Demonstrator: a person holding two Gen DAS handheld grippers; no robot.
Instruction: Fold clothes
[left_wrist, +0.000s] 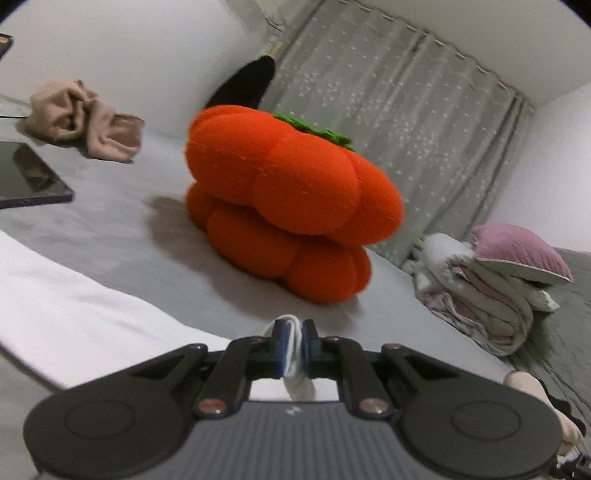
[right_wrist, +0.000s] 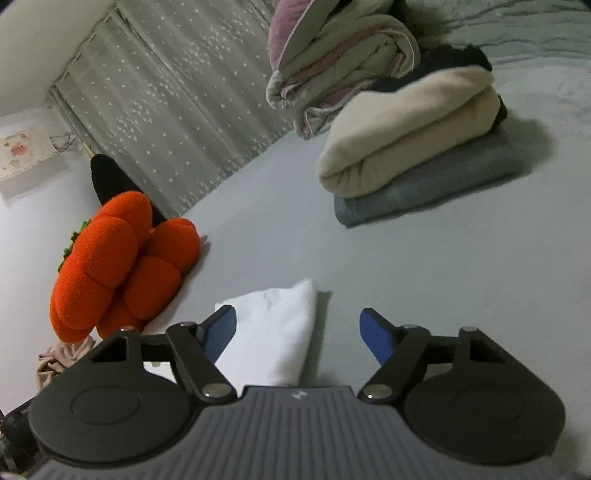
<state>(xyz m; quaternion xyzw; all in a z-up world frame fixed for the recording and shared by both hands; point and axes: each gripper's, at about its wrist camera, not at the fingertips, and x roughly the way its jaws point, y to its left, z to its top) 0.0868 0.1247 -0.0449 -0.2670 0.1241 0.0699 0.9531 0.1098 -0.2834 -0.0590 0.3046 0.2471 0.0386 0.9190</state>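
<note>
Left wrist view: the left gripper is seen clamped on a bunched edge of the white garment, whose fabric is pinched between the blue pads, probably so that the edge can be carried over for a fold. The rest of the garment is spread on the grey bed, near the orange pumpkin cushion. In the right wrist view, the right gripper is held wide apart above a pointed corner of the same garment, nothing being gripped; it is judged ready to take that corner. Folded clothes are stacked well apart, presumably finished pieces.
</note>
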